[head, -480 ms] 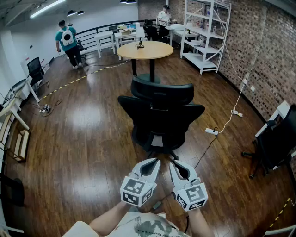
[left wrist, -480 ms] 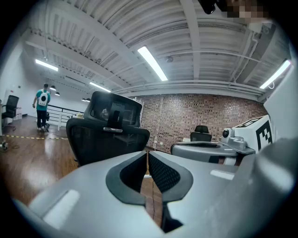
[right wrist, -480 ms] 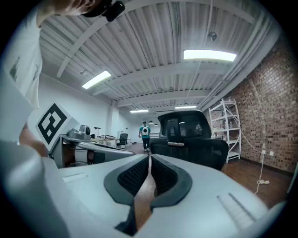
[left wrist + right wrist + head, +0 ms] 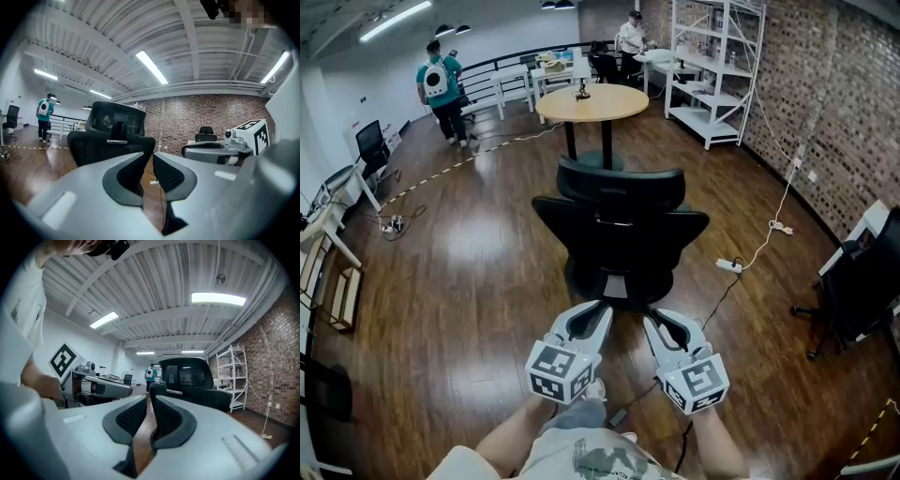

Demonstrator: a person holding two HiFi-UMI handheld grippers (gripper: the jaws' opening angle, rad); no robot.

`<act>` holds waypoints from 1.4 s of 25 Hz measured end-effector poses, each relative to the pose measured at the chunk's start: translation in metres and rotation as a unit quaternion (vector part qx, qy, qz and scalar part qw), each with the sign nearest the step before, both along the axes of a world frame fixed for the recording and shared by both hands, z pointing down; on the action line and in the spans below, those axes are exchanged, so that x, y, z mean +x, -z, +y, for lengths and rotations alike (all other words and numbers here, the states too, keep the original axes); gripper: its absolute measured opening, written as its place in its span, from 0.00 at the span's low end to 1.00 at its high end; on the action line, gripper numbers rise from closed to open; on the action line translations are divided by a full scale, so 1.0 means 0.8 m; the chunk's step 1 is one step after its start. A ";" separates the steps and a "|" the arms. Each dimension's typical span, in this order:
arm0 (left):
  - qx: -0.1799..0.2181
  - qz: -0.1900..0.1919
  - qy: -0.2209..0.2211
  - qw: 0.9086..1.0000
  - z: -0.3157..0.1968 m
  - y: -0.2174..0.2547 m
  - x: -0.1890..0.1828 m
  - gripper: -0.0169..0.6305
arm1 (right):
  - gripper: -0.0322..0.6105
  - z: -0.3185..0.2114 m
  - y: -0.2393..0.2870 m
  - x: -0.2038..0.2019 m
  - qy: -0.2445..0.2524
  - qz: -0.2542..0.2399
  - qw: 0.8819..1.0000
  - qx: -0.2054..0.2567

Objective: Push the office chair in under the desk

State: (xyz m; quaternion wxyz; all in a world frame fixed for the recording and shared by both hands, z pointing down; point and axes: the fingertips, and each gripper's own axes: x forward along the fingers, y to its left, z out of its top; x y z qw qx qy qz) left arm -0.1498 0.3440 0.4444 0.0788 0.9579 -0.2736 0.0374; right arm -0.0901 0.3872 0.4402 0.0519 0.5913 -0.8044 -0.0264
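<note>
Low in the head view, the left gripper and right gripper sit side by side, each with its jaws closed on nothing, near the office chair, whose backrest faces them. Beyond the chair, well apart, stands the round bench. Narrow closed tips pressed on the backrest could slip off or swivel the seat, sending it wide of the bench's pedestal. A floor cable seems to run close to the castors and might snag one

A white shelf rack stands against the brick wall, a power strip lying on the wooden floor
</note>
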 end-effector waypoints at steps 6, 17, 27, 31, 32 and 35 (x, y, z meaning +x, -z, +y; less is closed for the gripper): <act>0.017 -0.004 -0.021 1.000 -0.048 0.009 0.016 0.18 | 0.17 -0.036 0.011 0.030 -0.008 0.017 1.000 0.003; 0.073 -0.074 -0.035 0.994 -0.182 0.022 0.015 0.34 | 0.30 -0.135 0.024 0.099 -0.016 0.080 0.997 -0.013; 0.156 -0.191 -0.039 0.968 -0.317 0.015 -0.015 0.51 | 0.45 -0.213 0.025 0.153 -0.004 0.199 0.978 -0.060; 0.163 -0.232 -0.049 0.958 -0.361 0.003 -0.021 0.54 | 0.50 -0.239 0.013 0.174 0.001 0.249 0.964 -0.097; 0.164 -0.249 -0.058 0.953 -0.370 -0.005 -0.023 0.55 | 0.52 -0.243 0.006 0.179 0.003 0.260 0.959 -0.110; 0.164 -0.312 -0.093 0.931 -0.395 -0.033 -0.030 0.60 | 0.57 -0.258 -0.018 0.201 0.004 0.308 0.939 -0.154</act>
